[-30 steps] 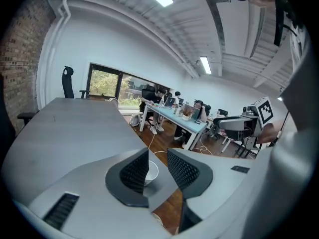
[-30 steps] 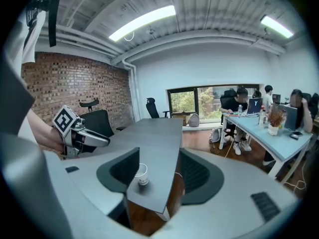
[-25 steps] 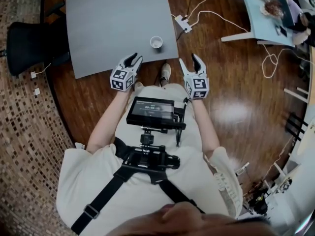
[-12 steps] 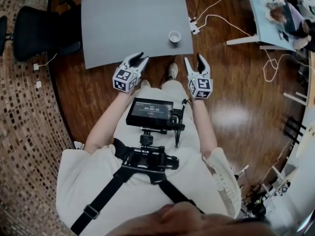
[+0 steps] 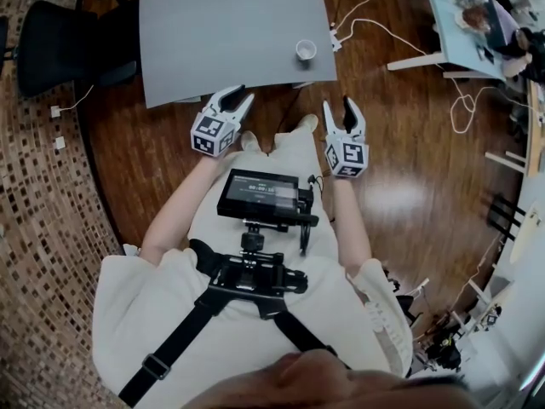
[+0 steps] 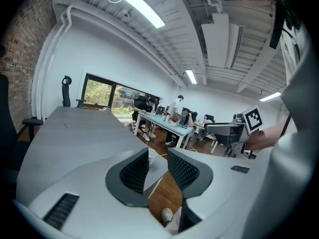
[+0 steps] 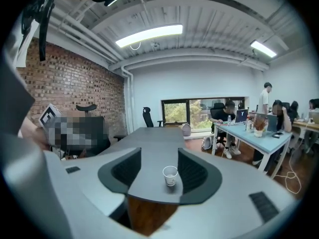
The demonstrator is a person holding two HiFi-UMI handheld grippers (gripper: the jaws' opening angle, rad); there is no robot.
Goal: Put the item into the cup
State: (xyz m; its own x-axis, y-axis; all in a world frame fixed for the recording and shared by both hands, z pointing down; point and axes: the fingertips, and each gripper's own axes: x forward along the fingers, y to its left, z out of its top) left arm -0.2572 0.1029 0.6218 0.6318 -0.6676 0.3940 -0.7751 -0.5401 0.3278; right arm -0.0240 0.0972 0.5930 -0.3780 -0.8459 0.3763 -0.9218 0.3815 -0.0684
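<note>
You hold your left tool (image 5: 232,96) and right tool (image 5: 337,109) side by side, both released, jaws apart with nothing between them. The white cup (image 5: 306,50) stands upright on the grey table (image 5: 221,32), ahead of the right tool.

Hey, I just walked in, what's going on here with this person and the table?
A person stands just short of a grey table, one gripper in each hand. The left hand-held gripper and the right hand-held gripper are both open, hold nothing and touch nothing. A white paper cup stands upright near the table's near corner, ahead of the right one. No item to put into it shows in any view.
</note>
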